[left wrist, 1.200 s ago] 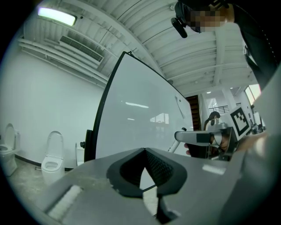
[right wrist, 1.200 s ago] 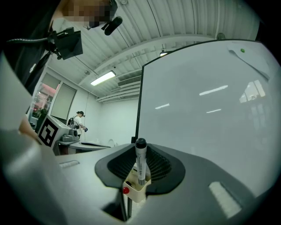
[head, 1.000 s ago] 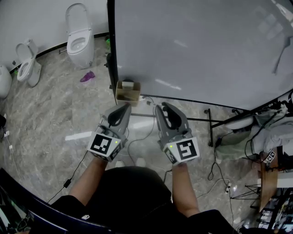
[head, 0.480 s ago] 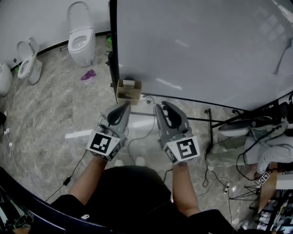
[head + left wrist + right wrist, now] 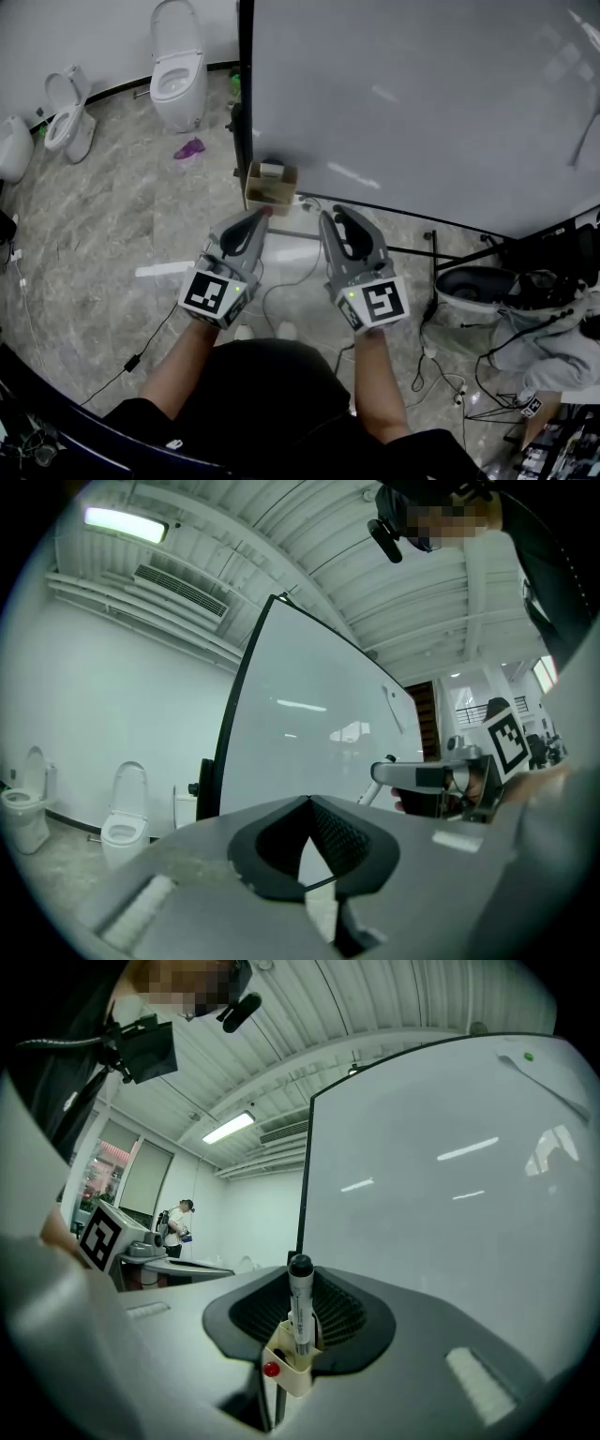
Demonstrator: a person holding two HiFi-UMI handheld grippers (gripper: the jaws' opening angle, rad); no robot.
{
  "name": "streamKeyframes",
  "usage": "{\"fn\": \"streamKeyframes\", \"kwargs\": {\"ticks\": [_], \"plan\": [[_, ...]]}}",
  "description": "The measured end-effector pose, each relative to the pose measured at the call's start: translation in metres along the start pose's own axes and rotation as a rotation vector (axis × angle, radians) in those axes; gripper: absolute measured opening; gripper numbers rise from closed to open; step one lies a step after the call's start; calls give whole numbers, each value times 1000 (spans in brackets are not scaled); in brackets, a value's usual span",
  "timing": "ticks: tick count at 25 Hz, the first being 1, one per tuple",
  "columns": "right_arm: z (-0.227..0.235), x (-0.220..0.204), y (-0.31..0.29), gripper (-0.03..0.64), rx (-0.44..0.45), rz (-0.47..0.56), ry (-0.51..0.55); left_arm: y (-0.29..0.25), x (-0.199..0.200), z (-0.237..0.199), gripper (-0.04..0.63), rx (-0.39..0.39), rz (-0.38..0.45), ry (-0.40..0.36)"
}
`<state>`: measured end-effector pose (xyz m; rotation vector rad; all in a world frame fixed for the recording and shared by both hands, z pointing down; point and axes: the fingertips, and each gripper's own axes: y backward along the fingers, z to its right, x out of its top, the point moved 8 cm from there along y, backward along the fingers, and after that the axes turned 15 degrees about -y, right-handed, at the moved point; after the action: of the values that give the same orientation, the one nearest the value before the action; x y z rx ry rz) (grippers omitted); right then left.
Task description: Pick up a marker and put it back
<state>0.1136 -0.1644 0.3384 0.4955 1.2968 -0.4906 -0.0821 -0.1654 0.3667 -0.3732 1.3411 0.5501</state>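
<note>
Right gripper (image 5: 328, 220) clamped a black-capped marker (image 5: 300, 1309) upright between its jaws; left gripper (image 5: 261, 216) was closed, empty. Both pointed level at a whiteboard (image 5: 422, 94) close ahead — a cardboard box (image 5: 270, 192) sat at its lower left corner, just beyond the left gripper's tips. Two toilets (image 5: 178, 67) stood further off.

Grey left gripper (image 5: 255, 223), right gripper (image 5: 335, 221); black-white marker cubes (image 5: 208, 296), green lights (image 5: 351, 298); black short-sleeved top (image 5: 272, 394).

The lower end of the marker (image 5: 300, 1302) is hidden behind a beige holder (image 5: 291, 1365); the whiteboard (image 5: 422, 94) runs off the head view's top and right edges.
</note>
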Motion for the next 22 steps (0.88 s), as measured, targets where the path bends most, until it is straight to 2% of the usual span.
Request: {"fn": "streamKeyframes", "kwargs": {"ticks": [22], "plan": [[26,-28,-53,81,117,-81,-5,23,-15,-16,3,194,-60,2]]}}
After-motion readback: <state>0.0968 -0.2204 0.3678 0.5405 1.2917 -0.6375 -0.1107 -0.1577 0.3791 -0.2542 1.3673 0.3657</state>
